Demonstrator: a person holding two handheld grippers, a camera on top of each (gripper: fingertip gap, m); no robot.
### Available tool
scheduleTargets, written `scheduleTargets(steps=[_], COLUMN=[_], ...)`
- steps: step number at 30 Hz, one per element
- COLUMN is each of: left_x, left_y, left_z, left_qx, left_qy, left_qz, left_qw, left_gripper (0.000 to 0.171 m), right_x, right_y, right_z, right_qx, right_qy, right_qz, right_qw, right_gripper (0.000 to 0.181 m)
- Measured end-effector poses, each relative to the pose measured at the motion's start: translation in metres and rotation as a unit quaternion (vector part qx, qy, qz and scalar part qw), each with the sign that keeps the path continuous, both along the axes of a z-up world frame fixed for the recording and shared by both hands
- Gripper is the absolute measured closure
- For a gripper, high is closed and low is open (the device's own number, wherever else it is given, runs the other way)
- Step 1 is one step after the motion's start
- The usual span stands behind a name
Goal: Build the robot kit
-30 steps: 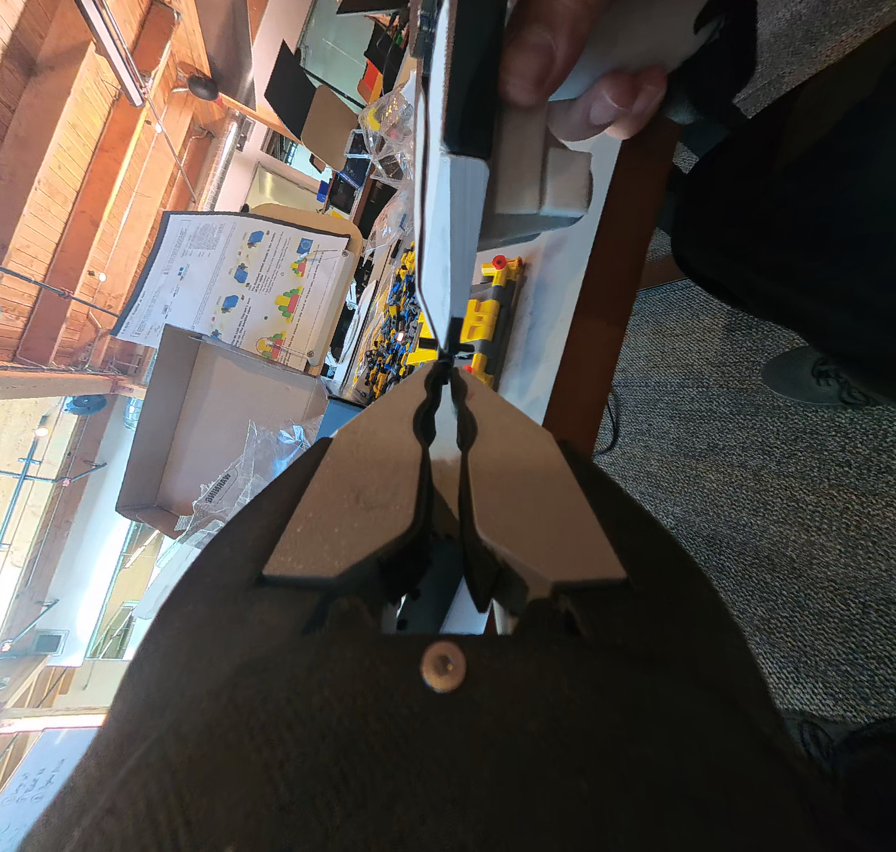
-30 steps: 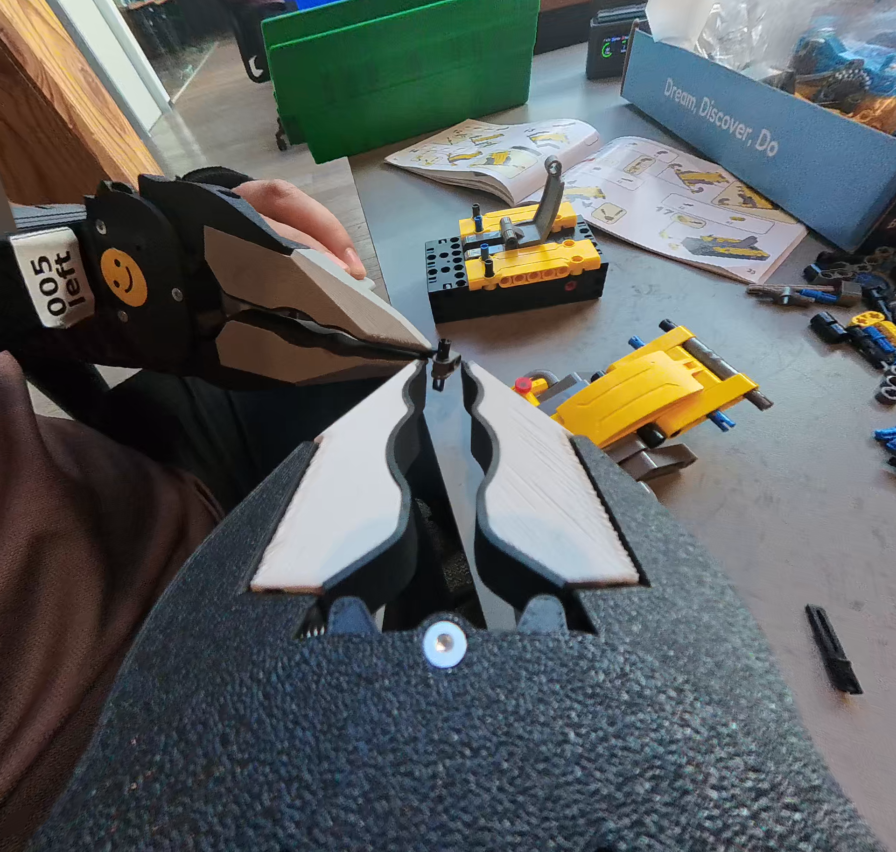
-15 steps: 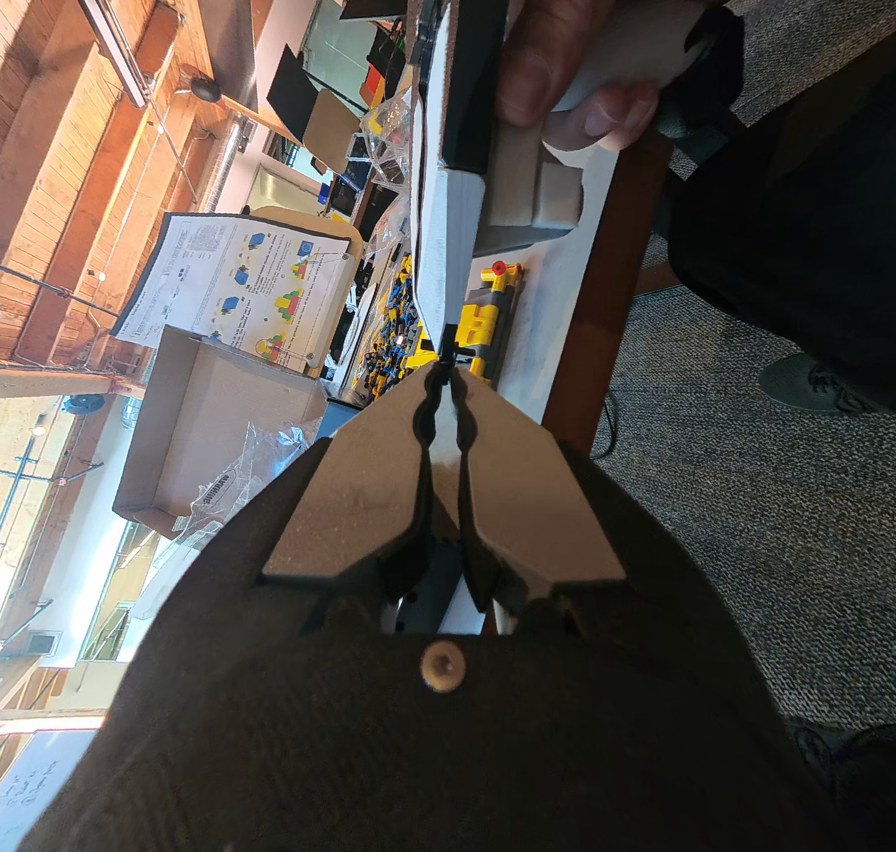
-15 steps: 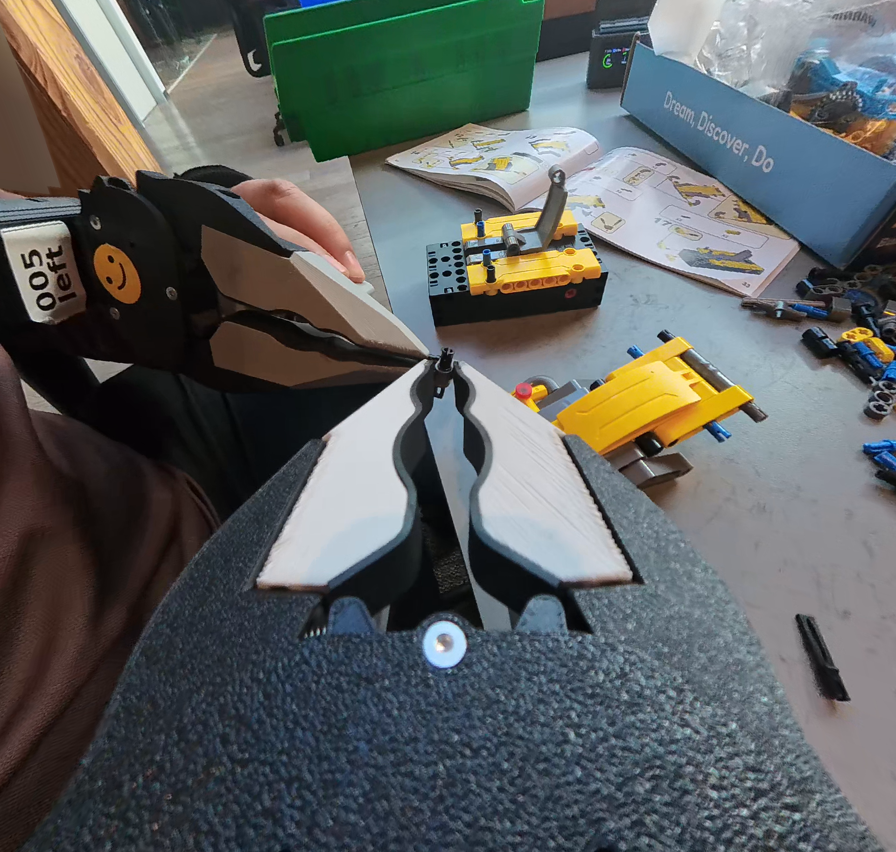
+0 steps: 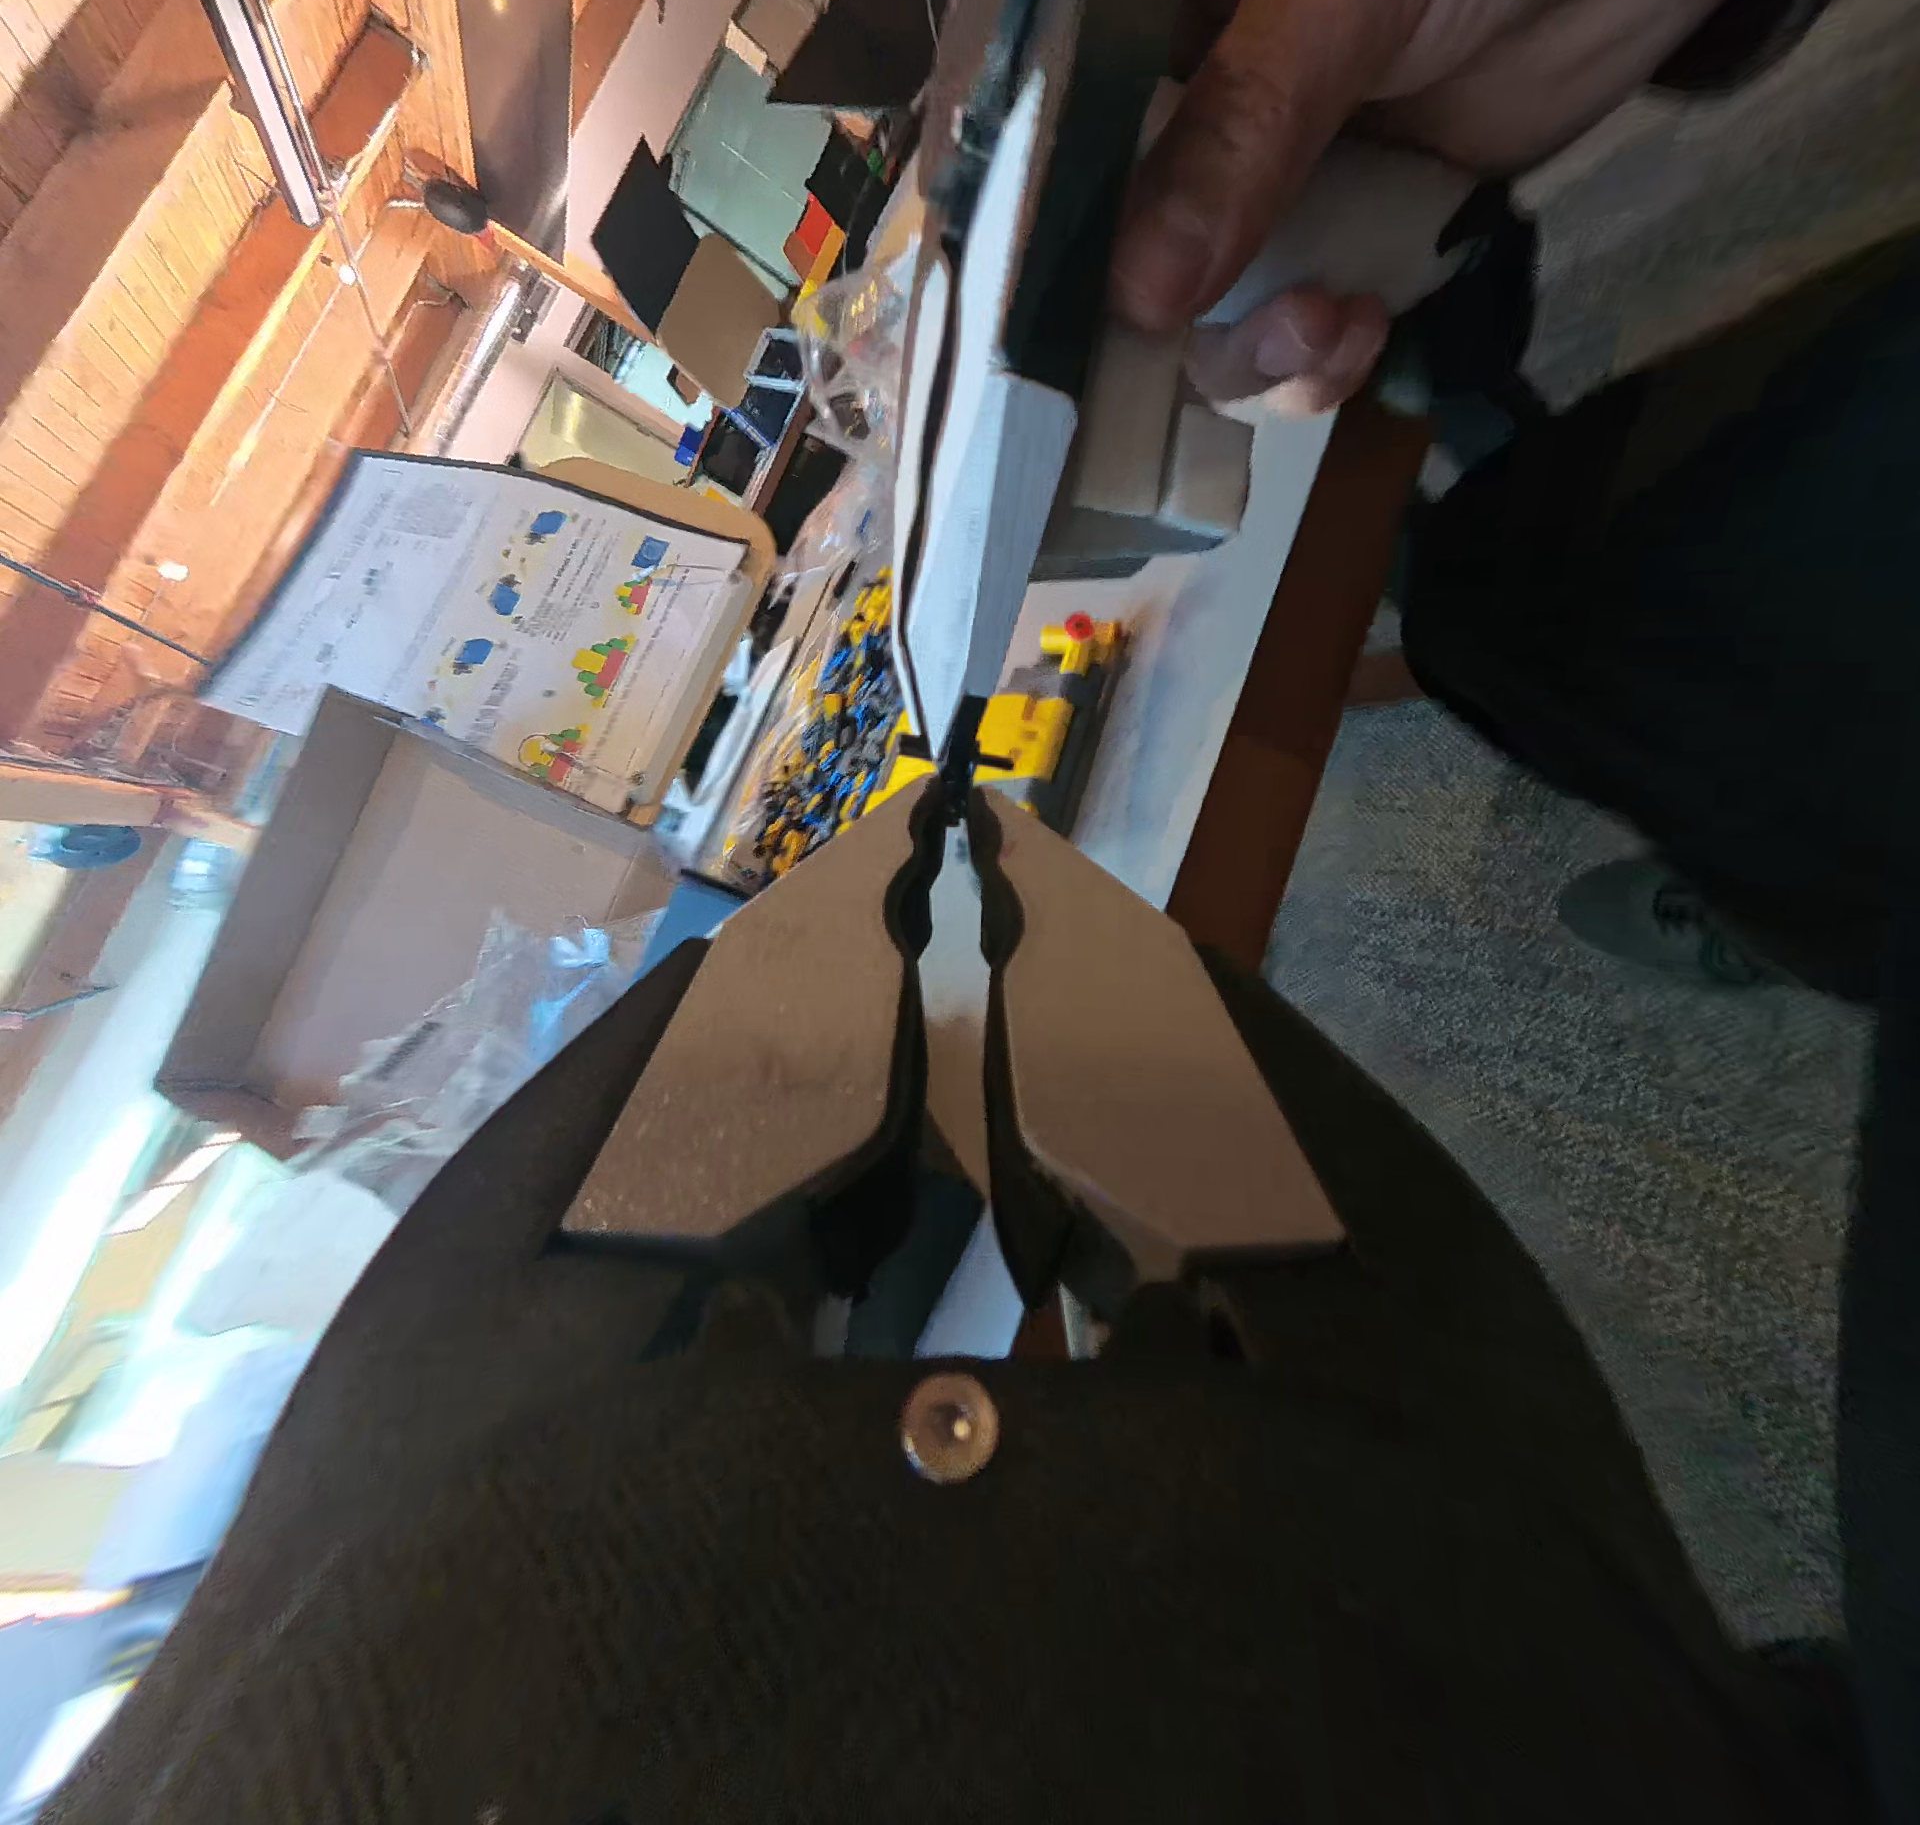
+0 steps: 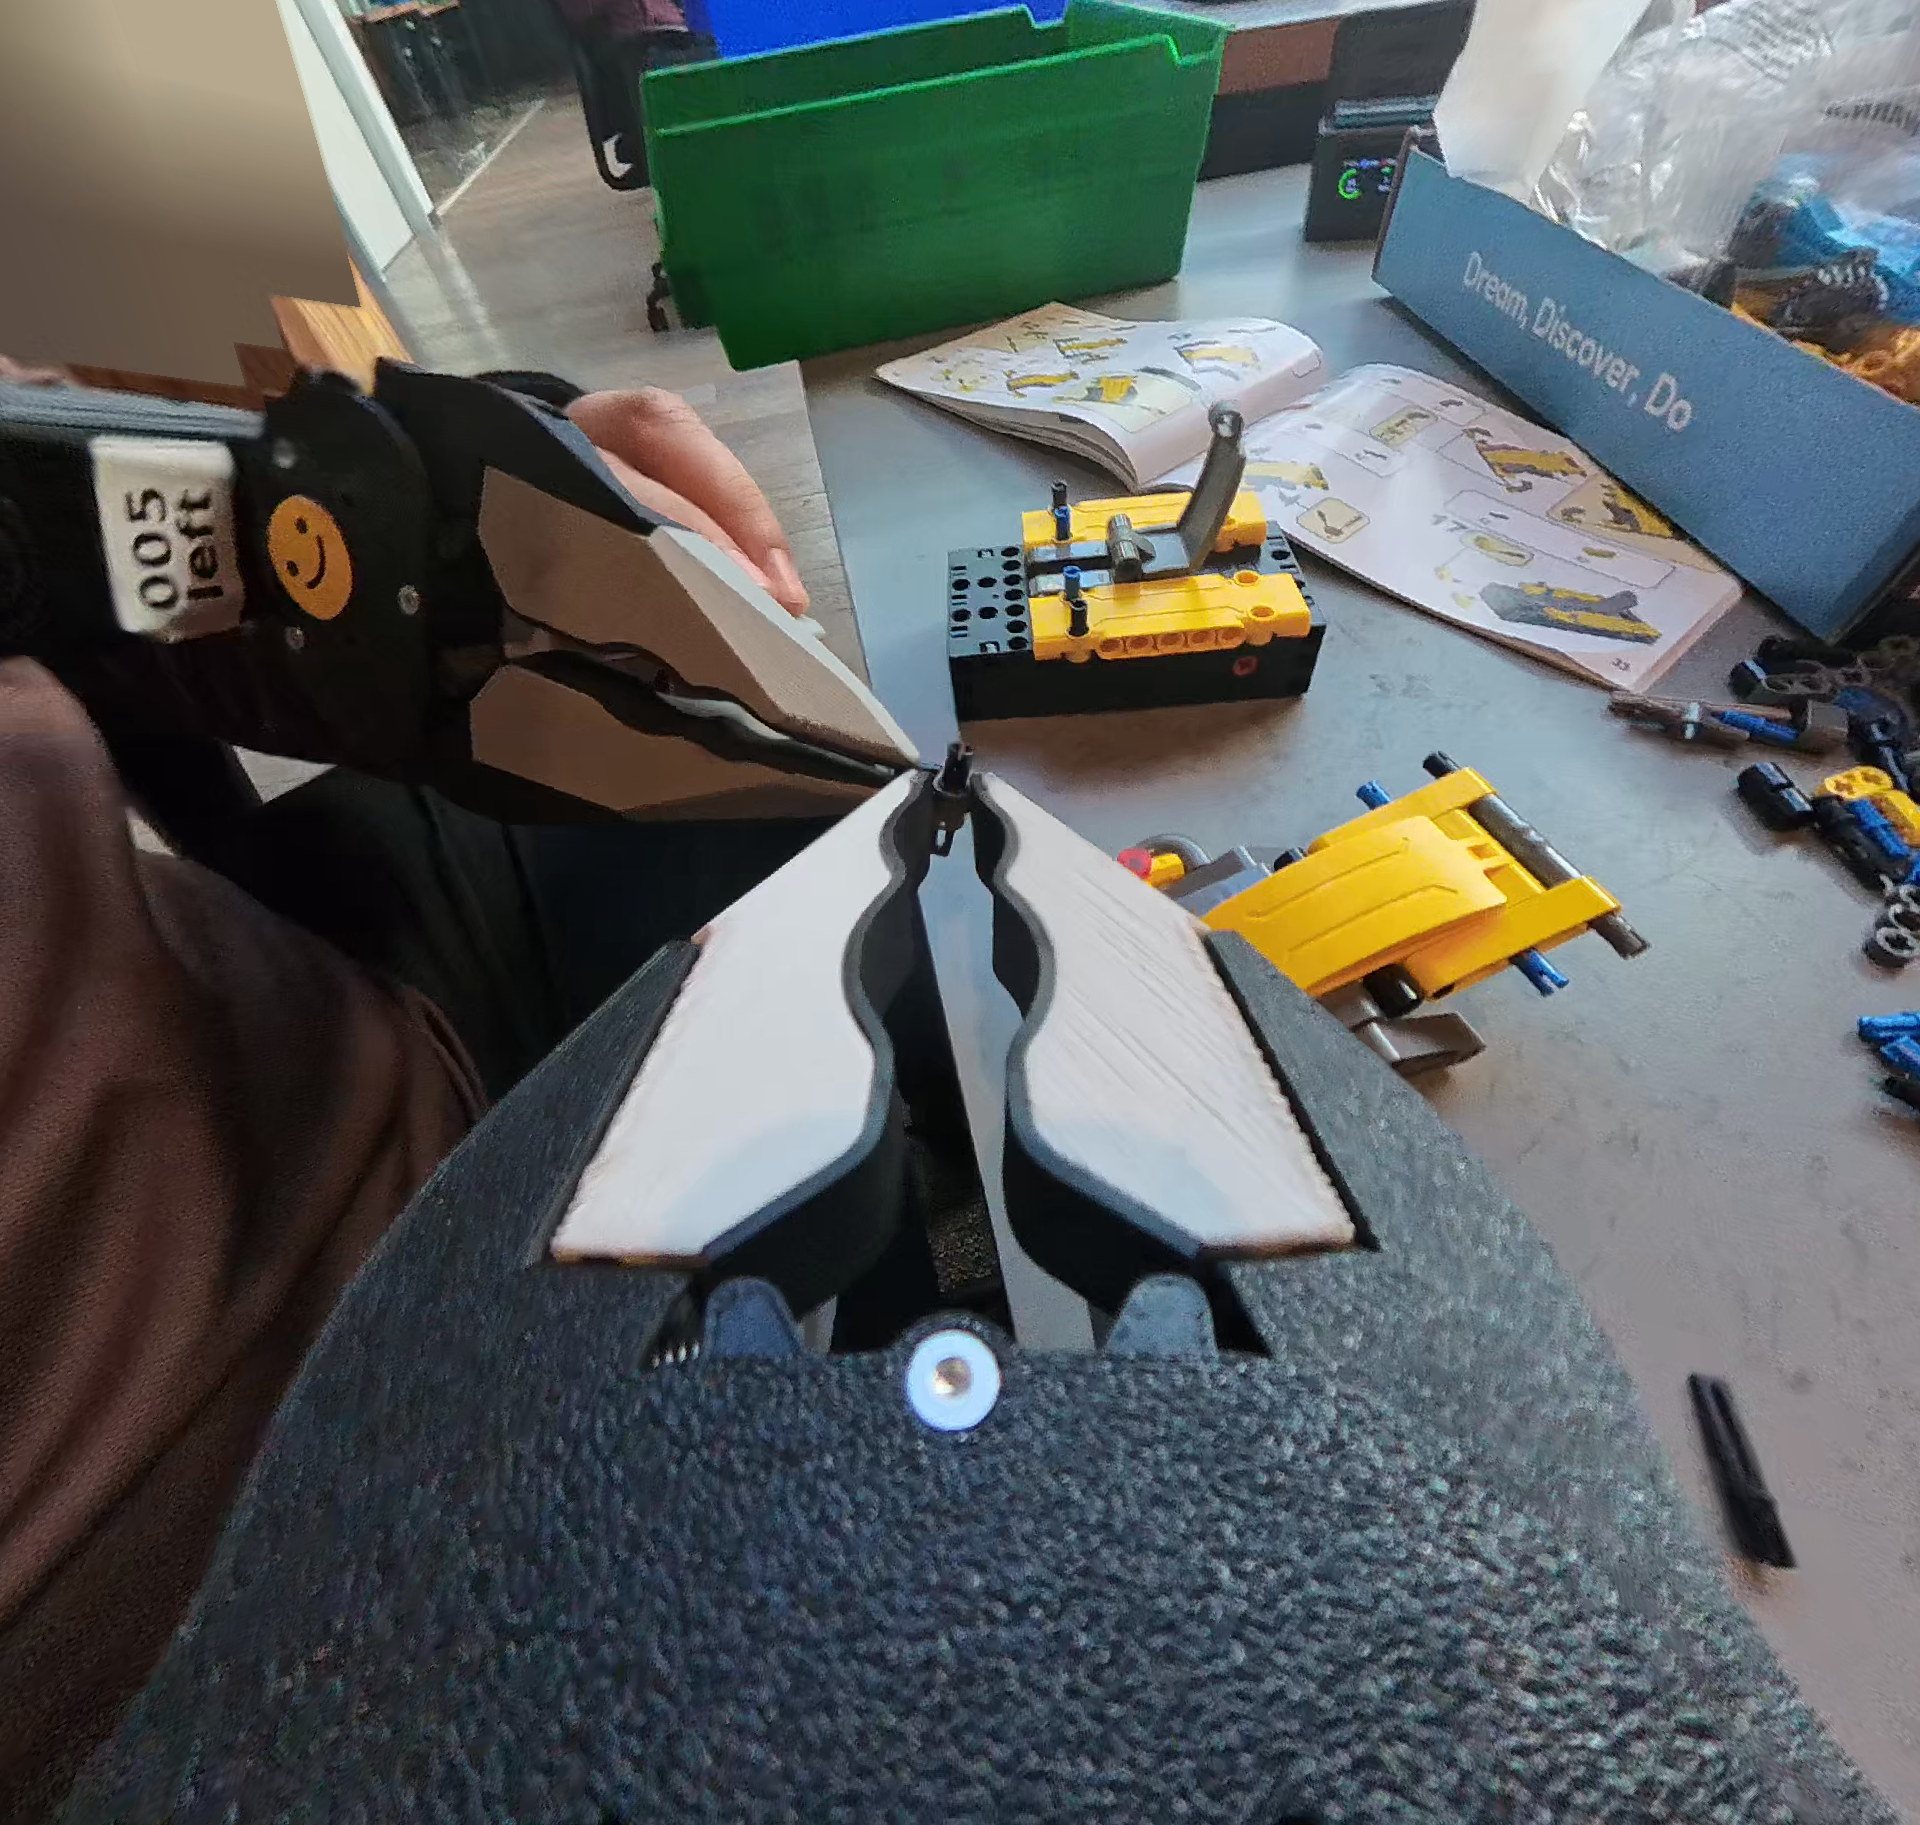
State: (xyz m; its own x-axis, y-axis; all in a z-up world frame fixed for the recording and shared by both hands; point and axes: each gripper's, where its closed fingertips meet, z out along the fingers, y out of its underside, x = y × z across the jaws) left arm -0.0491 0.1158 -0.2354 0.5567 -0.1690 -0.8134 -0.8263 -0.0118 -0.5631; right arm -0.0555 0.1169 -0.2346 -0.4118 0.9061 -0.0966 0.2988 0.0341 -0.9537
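— Since a second ago, what moved?

— Both of my claws closed in on each other. The right claw [image 6: 951, 788] stood apart around the small black pin [image 6: 950, 778] then; now its tips pinch that pin. The left claw [image 5: 951, 804] has held on throughout, clenched on the same pin [image 5: 961, 752] from the other side.

— So both grip one piece?

— As far as I can see, yes. The pin sits in the air between the two sets of tips, above the near edge of the worktop [image 6: 1455, 1204], not resting on anything. The tips meet almost at a right angle.

— How will it handle?

— I judge it light, stiff plastic, and smooth enough to shoot out if squeezed off-centre. It is so small that only the very tips can take it; I would hold it across the shaft, leaving an end free.

— What lies around?

— Just beyond my right claw is a yellow vehicle model [image 6: 1392, 902], lying on the worktop. Farther back stands a black and yellow block assembly [image 6: 1143, 622] with a grey lever sticking up. Behind that an open instruction booklet [image 6: 1351, 456], a green bin [image 6: 925, 175] and a blue box [image 6: 1621, 393]. Loose blue and black parts [image 6: 1829, 819] are scattered at the right, and one black strip [image 6: 1740, 1474] lies alone near me.
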Motion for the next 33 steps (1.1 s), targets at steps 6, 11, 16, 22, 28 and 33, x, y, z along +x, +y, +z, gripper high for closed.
scheduleTargets(steps=[6,11,16,22,28,33], left_x=[0.015,0.029,0.033,0.04,0.035,0.013], left_y=[-0.016,-0.03,-0.033,-0.04,-0.03,-0.016], left_z=[0.017,0.03,0.036,0.041,0.038,0.035], left_qx=[-0.13,-0.194,-0.186,-0.2,-0.202,-0.192], left_qy=[-0.292,-0.41,-0.415,-0.446,-0.469,-0.519], left_qz=[-0.136,-0.222,-0.234,-0.261,-0.23,-0.17], left_qw=[0.938,0.863,0.86,0.833,0.829,0.816], left_gripper=[0.157,0.147,0.153,0.149,0.156,0.156], right_x=[0.02,0.035,0.037,0.032,0.028,0.014], right_y=[-0.014,-0.033,-0.043,-0.043,-0.037,-0.018], right_z=[0.026,0.04,0.046,0.044,0.042,0.044], right_qx=[0.026,0.057,0.038,0.032,0.036,0.034], right_qy=[0.049,0.071,0.069,0.068,0.058,0.042], right_qz=[0.103,0.195,0.258,0.261,0.244,0.187], right_qw=[0.993,0.976,0.963,0.963,0.967,0.981], right_gripper=[0.178,0.178,0.178,0.178,0.178,0.172])
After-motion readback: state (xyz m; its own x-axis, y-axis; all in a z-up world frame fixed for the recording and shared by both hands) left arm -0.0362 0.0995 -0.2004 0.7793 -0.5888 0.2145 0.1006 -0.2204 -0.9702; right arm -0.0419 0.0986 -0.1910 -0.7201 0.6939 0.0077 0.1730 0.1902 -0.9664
